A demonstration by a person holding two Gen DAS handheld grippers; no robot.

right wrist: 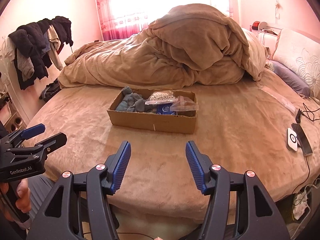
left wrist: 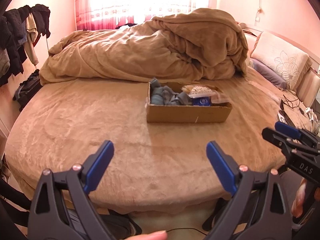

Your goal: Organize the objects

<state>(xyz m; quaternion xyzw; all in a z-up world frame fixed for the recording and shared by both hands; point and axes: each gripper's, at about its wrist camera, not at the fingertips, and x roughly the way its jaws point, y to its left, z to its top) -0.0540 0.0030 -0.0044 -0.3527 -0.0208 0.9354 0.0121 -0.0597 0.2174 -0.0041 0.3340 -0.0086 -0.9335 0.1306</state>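
A shallow cardboard box (left wrist: 188, 115) (right wrist: 152, 123) sits on the tan bed. It holds grey-blue cloths (left wrist: 166, 96) (right wrist: 132, 102), a clear bag of white beads (left wrist: 200, 91) (right wrist: 161, 97), a blue packet (left wrist: 202, 101) (right wrist: 165, 110) and another clear bag (right wrist: 185, 105). My left gripper (left wrist: 160, 150) is open and empty above the bed's near edge, well short of the box. My right gripper (right wrist: 158, 150) is open and empty, also short of the box. Each gripper shows in the other's view, the right gripper (left wrist: 280, 132) at the right and the left gripper (right wrist: 50, 134) at the left.
A bunched tan duvet (left wrist: 150, 48) (right wrist: 170, 54) lies behind the box. Pillows (left wrist: 280, 64) (right wrist: 300, 60) are at the right. A phone (right wrist: 303, 140), a white device (right wrist: 292, 140) and cables lie on the bed's right side. Clothes (left wrist: 18, 34) (right wrist: 40, 46) hang at the left.
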